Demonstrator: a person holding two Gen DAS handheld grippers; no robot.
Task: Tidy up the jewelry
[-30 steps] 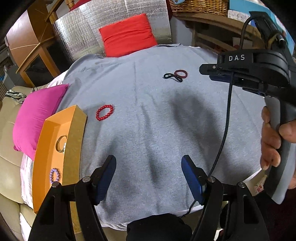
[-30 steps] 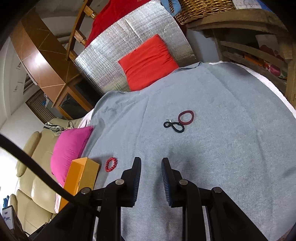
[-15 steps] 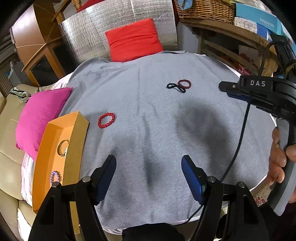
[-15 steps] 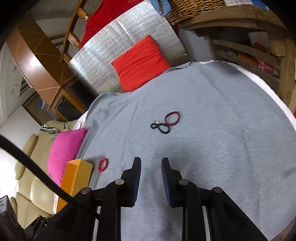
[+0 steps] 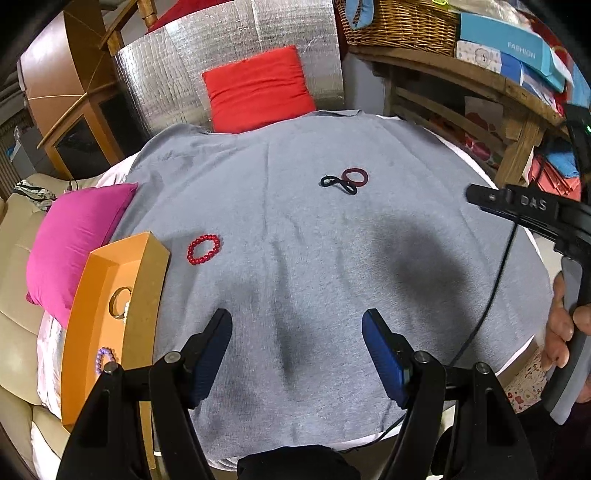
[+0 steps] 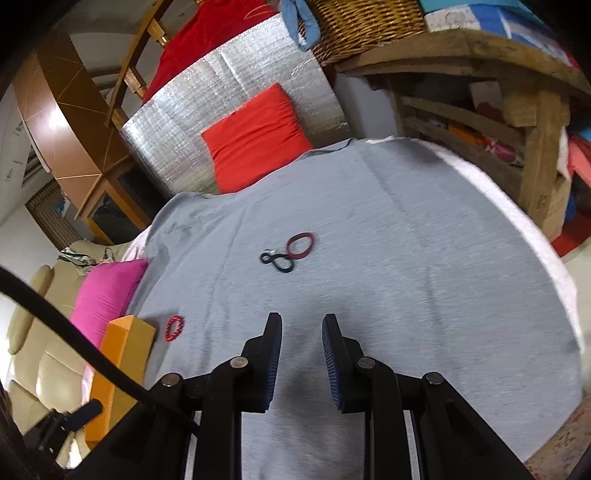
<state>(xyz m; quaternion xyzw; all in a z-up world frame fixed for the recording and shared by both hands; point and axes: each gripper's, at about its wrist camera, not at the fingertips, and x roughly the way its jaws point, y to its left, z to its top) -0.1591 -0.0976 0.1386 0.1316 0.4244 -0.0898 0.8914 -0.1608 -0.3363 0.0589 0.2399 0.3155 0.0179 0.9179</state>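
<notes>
A red bead bracelet [image 5: 204, 250] lies on the grey cloth beside the orange tray [image 5: 146, 291]; it also shows in the right wrist view [image 6: 174, 327]. A dark red ring [image 5: 355, 177] and a black looped band [image 5: 337, 184] lie together further back, also seen from the right wrist as the ring [image 6: 301, 244] and the band [image 6: 277, 261]. The tray holds a gold bangle [image 5: 119, 302] and a purple bead bracelet [image 5: 105, 357]. My left gripper [image 5: 297, 326] is open and empty above the cloth's near edge. My right gripper [image 6: 301, 328] is empty, its jaws a narrow gap apart.
A pink cushion [image 5: 75, 236] lies left of the tray. A red cushion [image 5: 258, 86] leans on a silver panel at the back. Wooden shelves [image 5: 461, 92] with boxes and a wicker basket [image 5: 399, 22] stand at the right. The right hand-held gripper [image 5: 535, 210] shows at the right edge.
Both grippers have pulled back and risen, so the cloth and jewelry look further away. The right gripper has drifted to the right in the left wrist view. Jaws unchanged.
</notes>
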